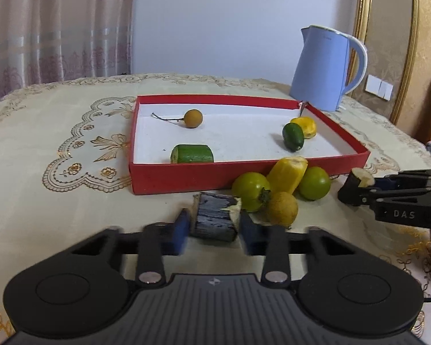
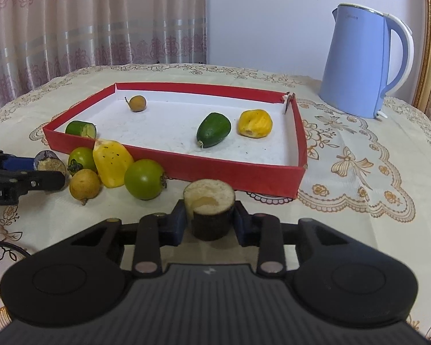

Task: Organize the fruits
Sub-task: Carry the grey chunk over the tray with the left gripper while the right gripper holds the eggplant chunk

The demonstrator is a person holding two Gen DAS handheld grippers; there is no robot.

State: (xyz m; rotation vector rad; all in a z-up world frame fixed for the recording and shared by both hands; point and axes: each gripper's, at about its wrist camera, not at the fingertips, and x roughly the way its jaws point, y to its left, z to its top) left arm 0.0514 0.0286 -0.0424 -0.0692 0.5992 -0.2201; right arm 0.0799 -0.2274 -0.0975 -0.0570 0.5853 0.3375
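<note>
A red box with a white floor holds a brown round fruit, a cut green piece, a green oval fruit and a yellow piece. In front of the box lie two green round fruits, a yellow piece and a brown round fruit. My left gripper is shut on a dark-skinned fruit chunk. My right gripper is shut on another dark-skinned chunk, also seen in the left wrist view.
A blue kettle stands behind the box's right corner. The table carries a cream embroidered cloth. Curtains hang at the back left, a gold frame at the right.
</note>
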